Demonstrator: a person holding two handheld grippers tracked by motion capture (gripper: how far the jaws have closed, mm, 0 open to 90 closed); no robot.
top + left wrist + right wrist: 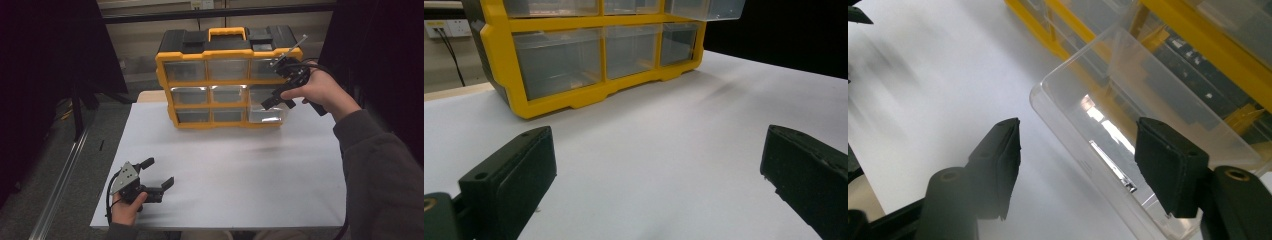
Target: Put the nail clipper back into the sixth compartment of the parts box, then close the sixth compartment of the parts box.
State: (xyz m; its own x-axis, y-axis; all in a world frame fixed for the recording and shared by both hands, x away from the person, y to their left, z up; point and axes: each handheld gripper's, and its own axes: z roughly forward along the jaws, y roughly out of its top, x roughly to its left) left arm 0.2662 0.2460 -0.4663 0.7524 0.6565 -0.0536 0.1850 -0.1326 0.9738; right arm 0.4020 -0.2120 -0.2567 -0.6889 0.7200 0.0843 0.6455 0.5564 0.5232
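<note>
A yellow and black organiser (pixel 227 50) with clear drawers stands at the back of the white table (pixel 225 170). Its lower right drawer (pixel 267 116) is pulled out and looks empty. My right gripper (pixel 277 102) hangs over that drawer, pointing down. In the right gripper view its jaws (pixel 1077 125) stand apart on either side of the drawer's front wall (pixel 1083 145), and the pads do not press on it. My left gripper (pixel 161 171) rests open near the table's front left, with nothing between its fingers (pixel 514 170); it faces the organiser (pixel 499 45).
The other drawers sit pushed in. A black-topped handle section crowns the organiser. Dark panels flank the table on both sides, and a metal rail (pixel 60 185) runs along the floor at the left. White tabletop spreads between the organiser and the left gripper.
</note>
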